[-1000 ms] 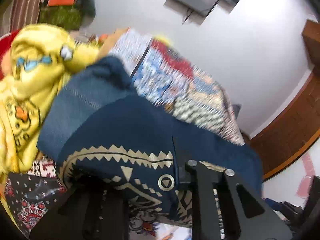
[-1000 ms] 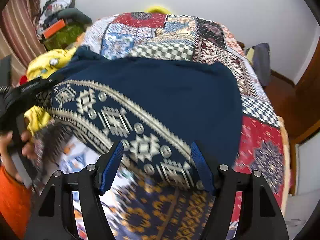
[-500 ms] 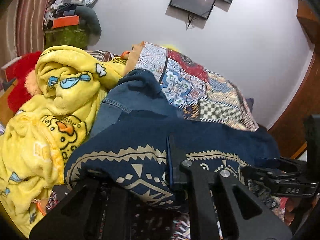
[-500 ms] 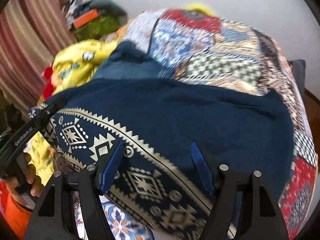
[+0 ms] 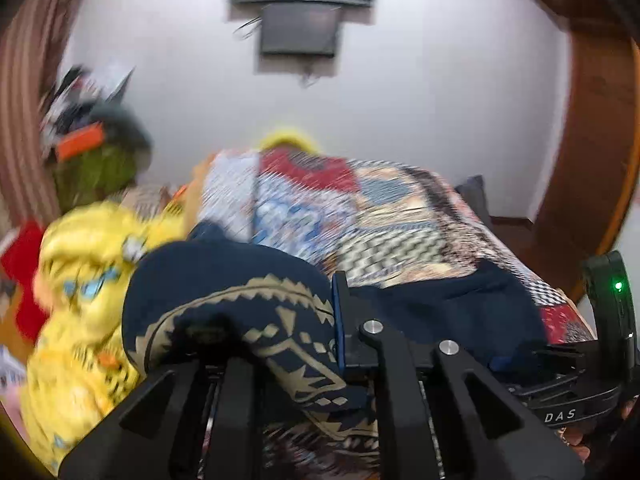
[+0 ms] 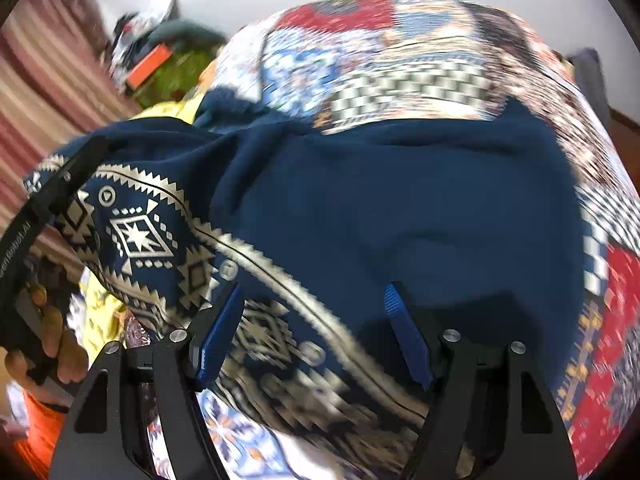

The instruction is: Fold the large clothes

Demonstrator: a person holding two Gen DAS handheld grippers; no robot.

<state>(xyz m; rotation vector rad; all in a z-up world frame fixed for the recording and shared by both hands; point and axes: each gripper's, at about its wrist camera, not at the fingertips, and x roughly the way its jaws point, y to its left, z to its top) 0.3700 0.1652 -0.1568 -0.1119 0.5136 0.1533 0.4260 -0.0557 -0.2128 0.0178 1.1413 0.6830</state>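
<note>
A navy garment (image 6: 400, 208) with a cream geometric border lies across the patchwork bed. In the left wrist view it (image 5: 248, 312) drapes over my left gripper (image 5: 280, 344), whose fingers are shut on its patterned edge; the left finger is hidden under cloth. My right gripper (image 6: 312, 336) is open, its blue pads (image 6: 404, 332) standing apart over the garment's border, holding nothing. The left gripper's frame and the hand holding it show at the left of the right wrist view (image 6: 36, 240).
A patchwork quilt (image 5: 384, 216) covers the bed. A yellow cartoon blanket (image 5: 80, 280) is heaped at the left, with denim cloth (image 6: 228, 108) beside it. A cluttered shelf (image 5: 88, 144) stands at the far left. A screen (image 5: 300, 32) hangs on the wall; wooden furniture (image 5: 592, 160) stands at the right.
My left gripper has swung right and lifted the patterned edge, bunching it over the fingers. My right gripper stayed open and moved closer over the garment.
</note>
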